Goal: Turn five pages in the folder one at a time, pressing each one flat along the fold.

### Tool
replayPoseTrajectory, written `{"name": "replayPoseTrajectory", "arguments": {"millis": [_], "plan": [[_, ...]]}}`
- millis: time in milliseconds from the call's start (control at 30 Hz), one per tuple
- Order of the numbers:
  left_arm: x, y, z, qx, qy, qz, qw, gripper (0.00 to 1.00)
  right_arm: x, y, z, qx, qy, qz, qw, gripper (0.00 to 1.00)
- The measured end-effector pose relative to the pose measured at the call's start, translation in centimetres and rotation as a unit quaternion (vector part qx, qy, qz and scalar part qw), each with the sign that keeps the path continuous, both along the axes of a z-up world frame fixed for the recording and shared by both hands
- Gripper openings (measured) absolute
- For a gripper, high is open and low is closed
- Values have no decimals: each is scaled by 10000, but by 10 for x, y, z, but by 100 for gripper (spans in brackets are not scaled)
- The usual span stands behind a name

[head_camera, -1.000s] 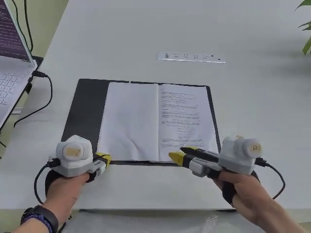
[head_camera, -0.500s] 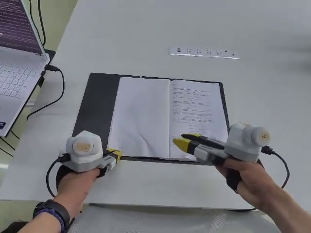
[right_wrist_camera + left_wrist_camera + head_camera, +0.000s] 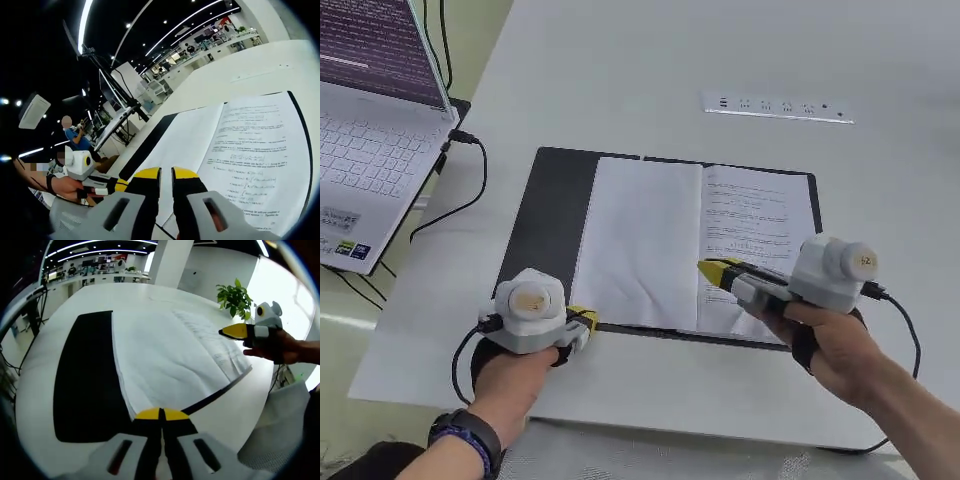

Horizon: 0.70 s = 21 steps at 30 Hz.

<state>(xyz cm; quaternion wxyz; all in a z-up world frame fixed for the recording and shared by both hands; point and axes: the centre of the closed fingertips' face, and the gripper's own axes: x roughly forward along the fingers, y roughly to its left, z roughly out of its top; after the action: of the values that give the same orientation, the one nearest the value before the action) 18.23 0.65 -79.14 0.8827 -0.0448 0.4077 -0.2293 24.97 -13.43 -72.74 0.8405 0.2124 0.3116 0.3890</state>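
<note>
Change since the earlier frames: the grey-bodied, yellow-tipped right gripper [image 3: 712, 270] has advanced from the folder's near edge to a place over the lower printed sheet. The matching left gripper [image 3: 586, 320] has kept its station, and the wider shift of the scene is the headset's own. Item: flat black folder [image 3: 552, 215], lying open on the white workbench [image 3: 620, 70], ahead of both grippers. Contents: blank white left-hand sheet [image 3: 640, 240], its near corner right at the left gripper's tips; white right-hand sheet of printed text [image 3: 765, 215], beneath and to the right of the right gripper's tips; centre fold [image 3: 701, 215], just left of those tips. Left gripper: jaws pressed together, gripping nothing. Right gripper: jaws narrow, a thin slit between them, gripping nothing; contact with the paper cannot be told. Step judged in hand: pressing the turned sheet flat along the fold. Handling advice: keep the right jaws narrow and low, bring the tips slightly left onto the crease, then stroke straight away toward its far end with light, even pressure. Let the left gripper pin the near corner so that the folder does not slide or the sheet spring back. Adjacent: open silver laptop [image 3: 370, 130], well to the left of the left gripper; white power strip [image 3: 777, 107], well beyond both.
</note>
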Motion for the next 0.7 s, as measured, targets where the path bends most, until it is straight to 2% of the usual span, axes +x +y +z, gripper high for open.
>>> {"name": "replayPoseTrajectory", "arguments": {"millis": [167,333,367,400,467,567,700], "plan": [[0,0,-1,7,46,-18,10000,0,14,5,-5,-12,87,-102,9999,4],[1,-1,-1,21,57,-18,10000,0,29,13,-7,120,170,-309,9993,0],[0,-1,0,34,58,-28,10000,0,33,14,-8,165,246,-352,9989,0],[0,-1,-1,42,65,-30,10000,0,35,16,-9,211,318,-392,9985,0],[1,-1,-1,94,81,-49,9999,0,37,20,-9,252,289,-333,9987,0],[0,-2,-2,167,82,-84,9998,0,40,21,-15,182,314,-304,9989,0],[1,-2,-1,109,118,-20,9999,0,44,19,-24,162,430,-381,9982,0]]}}
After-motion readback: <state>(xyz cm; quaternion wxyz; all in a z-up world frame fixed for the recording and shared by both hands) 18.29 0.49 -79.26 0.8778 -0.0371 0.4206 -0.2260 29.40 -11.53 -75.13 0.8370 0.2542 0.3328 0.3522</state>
